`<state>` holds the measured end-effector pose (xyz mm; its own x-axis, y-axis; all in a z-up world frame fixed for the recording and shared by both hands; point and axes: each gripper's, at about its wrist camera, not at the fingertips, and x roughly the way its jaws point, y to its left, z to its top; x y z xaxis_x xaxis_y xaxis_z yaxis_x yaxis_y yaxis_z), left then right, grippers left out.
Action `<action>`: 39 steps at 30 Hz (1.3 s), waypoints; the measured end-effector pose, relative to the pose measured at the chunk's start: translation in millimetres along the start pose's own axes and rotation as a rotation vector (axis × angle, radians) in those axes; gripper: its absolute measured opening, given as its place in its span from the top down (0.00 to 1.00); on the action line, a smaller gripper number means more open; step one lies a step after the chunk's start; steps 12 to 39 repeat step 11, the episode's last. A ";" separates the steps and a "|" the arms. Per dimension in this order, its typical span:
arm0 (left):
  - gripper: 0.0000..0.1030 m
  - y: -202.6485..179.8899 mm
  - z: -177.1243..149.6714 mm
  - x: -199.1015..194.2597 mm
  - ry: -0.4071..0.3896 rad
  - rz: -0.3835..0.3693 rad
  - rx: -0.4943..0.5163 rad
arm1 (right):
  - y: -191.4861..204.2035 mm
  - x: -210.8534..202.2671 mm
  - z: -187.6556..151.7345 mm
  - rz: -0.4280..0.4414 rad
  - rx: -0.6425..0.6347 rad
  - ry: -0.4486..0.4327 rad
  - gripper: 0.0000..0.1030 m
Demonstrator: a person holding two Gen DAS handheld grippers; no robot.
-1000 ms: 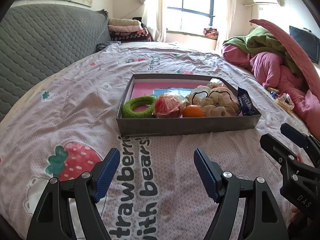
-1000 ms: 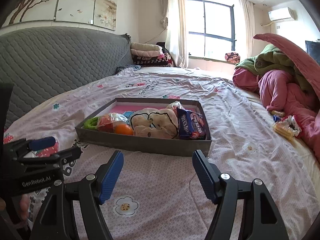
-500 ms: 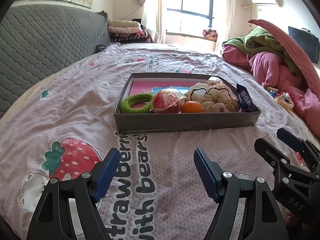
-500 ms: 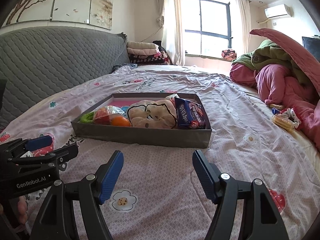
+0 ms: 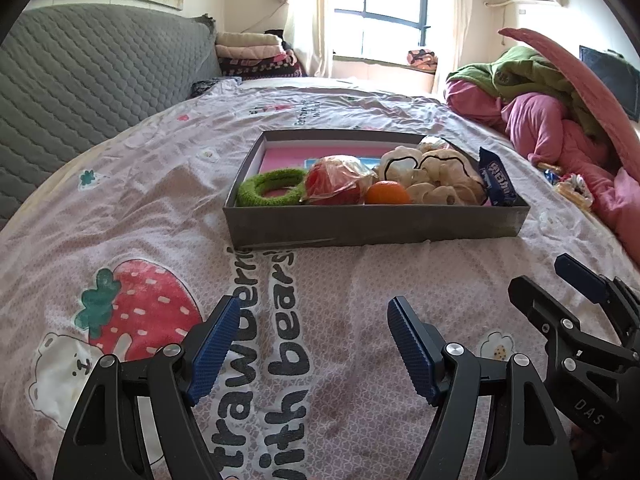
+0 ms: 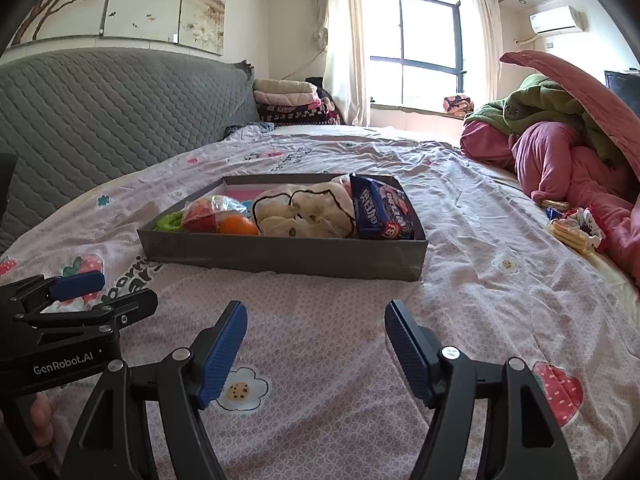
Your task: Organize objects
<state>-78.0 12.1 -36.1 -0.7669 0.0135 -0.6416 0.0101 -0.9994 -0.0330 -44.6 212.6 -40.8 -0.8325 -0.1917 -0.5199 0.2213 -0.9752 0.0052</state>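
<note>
Bed with pink printed sheet (image 5: 340, 300): strawberries, bears, dark lettering. Grey quilted headboard (image 5: 92, 76) along the sheet's left edge; heap of pink and green bedding (image 5: 552, 120) at the right edge.

Grey shallow box (image 5: 376, 226) sits on the sheet near its middle, long side toward the cameras, well apart from both grippers. Contents, along the near wall from left corner to right:
- green fuzzy ring (image 5: 270, 189), at the near left corner
- red fruit in clear plastic wrap (image 5: 334, 182), touching the ring
- orange (image 5: 387, 193), against the near wall, just beside the wrapped fruit
- cream plush item with black outline (image 5: 434, 178), filling the middle right
- blue snack packet (image 5: 498, 182), tilted against the right wall
Pink lining shows at the far left of the box floor.

Left gripper (image 5: 310, 340): jaws wide, nothing between the blue pads, hovering over the sheet near its front edge, above the lettering.

Right gripper (image 6: 314, 338): jaws wide, empty, over plain sheet beside a flower print (image 6: 240, 390).

Each gripper appears in the other's view at the frame edge. Loose snack wrappers (image 6: 576, 226) lie on the sheet near the right edge, beside the bedding heap.
</note>
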 end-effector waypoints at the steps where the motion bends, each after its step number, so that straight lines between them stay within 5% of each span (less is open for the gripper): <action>1: 0.25 -0.4 -0.4 -0.2 -0.002 -0.001 0.003 | 0.4 0.5 -0.7 -0.003 -0.001 0.002 0.31; 39: 0.25 1.6 -1.6 -2.6 -0.006 0.002 -0.004 | 1.7 6.1 -4.0 0.003 -0.009 0.031 0.31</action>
